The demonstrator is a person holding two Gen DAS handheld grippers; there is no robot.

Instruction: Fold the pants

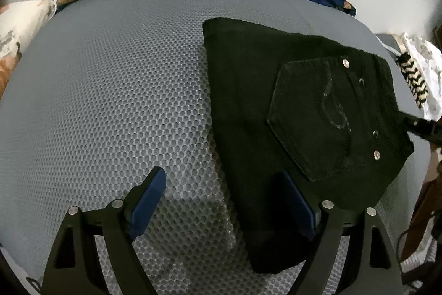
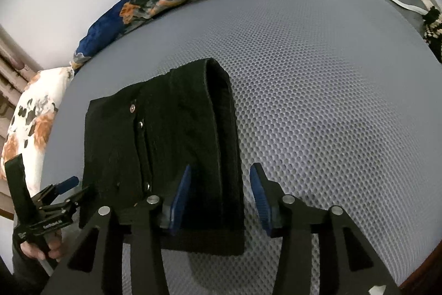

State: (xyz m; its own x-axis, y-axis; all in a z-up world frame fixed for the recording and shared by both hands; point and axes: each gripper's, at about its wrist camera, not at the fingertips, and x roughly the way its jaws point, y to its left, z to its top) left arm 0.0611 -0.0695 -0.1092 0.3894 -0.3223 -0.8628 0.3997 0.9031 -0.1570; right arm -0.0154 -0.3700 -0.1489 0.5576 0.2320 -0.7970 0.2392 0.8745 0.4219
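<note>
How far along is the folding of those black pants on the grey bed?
Mostly done, it seems: the black pants lie as a compact folded bundle on the grey mesh bed, back pocket up. In hand: nothing. The right hand-held gripper straddles the bundle's rounded fold with its pads apart, and the left hand-held gripper hangs open at its edge. Left: perhaps one more fold or smoothing.

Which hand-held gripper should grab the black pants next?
Probably the right hand-held gripper: the black pants' folded edge lies between its open pads. The left hand-held gripper mostly straddles bare mattress.
</note>
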